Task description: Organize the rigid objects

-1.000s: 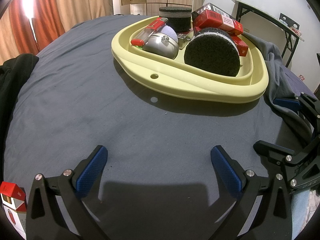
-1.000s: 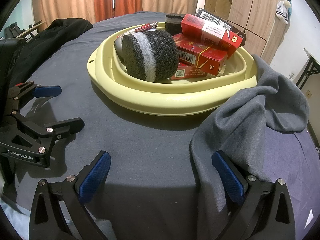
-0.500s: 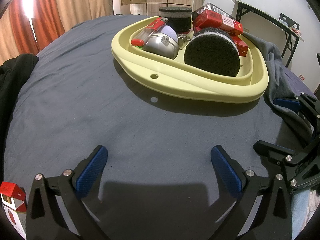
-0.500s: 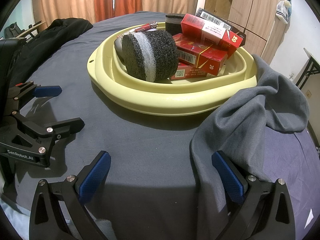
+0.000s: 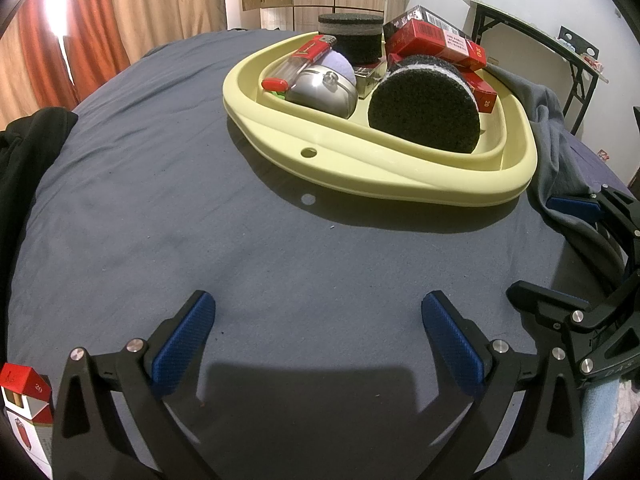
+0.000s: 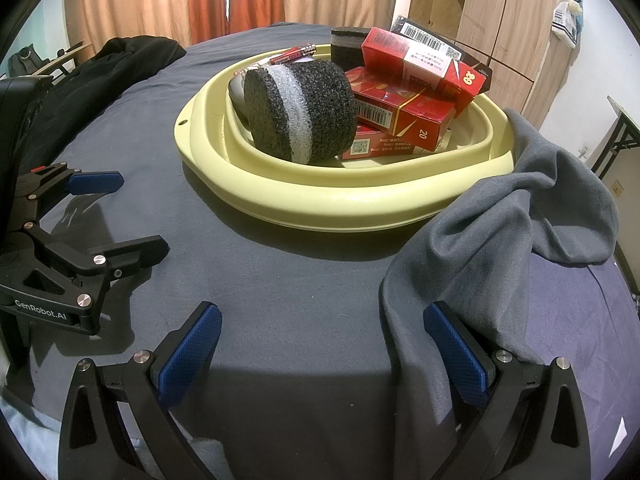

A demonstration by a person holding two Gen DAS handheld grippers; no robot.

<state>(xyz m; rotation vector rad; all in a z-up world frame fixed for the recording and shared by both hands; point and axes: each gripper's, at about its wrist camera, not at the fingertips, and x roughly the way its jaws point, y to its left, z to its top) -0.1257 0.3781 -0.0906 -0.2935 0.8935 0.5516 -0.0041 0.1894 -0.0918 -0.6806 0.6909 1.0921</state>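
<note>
A pale yellow basin [image 5: 360, 168] [image 6: 360, 204] sits on the dark blue bed cover and holds several things: a black foam cylinder [image 5: 424, 114] [image 6: 300, 110], red cartons [image 5: 436, 42] [image 6: 404, 108], a second black foam block [image 5: 350, 36], a silver round tin [image 5: 324, 94] and a red lighter [image 5: 314, 50]. My left gripper [image 5: 316, 332] rests open and empty on the cover, short of the basin. Beside it my right gripper [image 6: 322, 340] is open too, its right finger against a grey cloth [image 6: 500, 240].
A red and white cigarette pack [image 5: 26, 404] lies at the near left by the left gripper. Black clothing [image 6: 100, 68] is heaped at the far left of the bed. Curtains, wooden wardrobes and a folding table stand behind.
</note>
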